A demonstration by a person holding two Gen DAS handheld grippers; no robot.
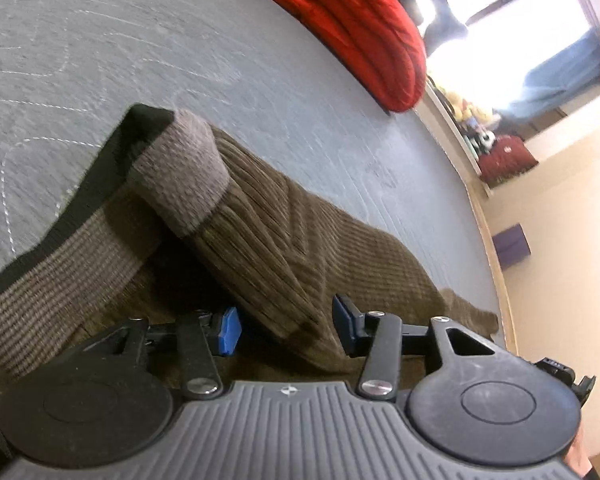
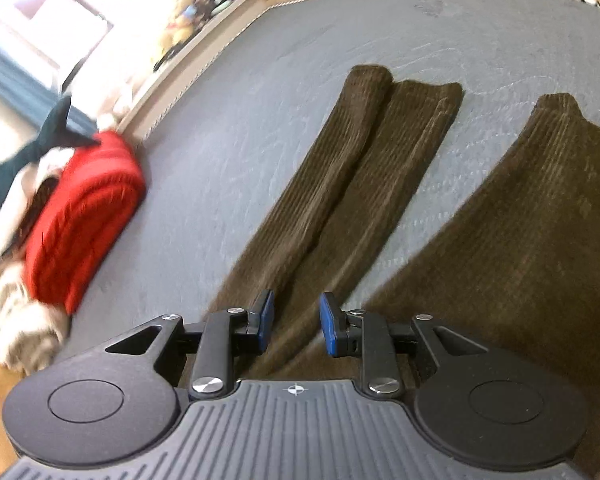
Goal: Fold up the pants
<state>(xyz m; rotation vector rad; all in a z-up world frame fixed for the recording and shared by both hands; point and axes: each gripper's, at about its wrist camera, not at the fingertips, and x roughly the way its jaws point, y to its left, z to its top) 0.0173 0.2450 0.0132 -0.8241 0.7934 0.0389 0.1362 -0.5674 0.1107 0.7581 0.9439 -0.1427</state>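
Folding is at an early stage, as I judge it: the pants (image 2: 380, 184) lie on the grey bed (image 2: 236, 128), waist toward me and both legs running away toward the upper right of the right wrist view, not yet brought together. In that view one leg is creased lengthwise so it looks like two narrow strips side by side; the other lies apart from it, with a wedge of mattress showing between them.

My right gripper (image 2: 294, 322) hangs over the near end of the creased leg with its blue pads parted to a middling gap and nothing pinched between them, though cloth shows in the gap beneath. My left gripper (image 1: 286, 324) is spread wider; a raised fold of cloth near the waistband (image 1: 180, 168) stands between the pads, but neither pad looks to be touching it, so I take it as not gripped.

The pants are dark brown corduroy, ribbed and thick, with a lighter grey-brown knit waistband edged in black, turned up at the centre left of the left wrist view. Fabric this heavy should hold a fold but will bunch if dragged.

Next, I think, each gripper needs to close on an outer edge, then carry one leg across onto the other. A red blanket (image 2: 84, 216) sits at the left, well apart.
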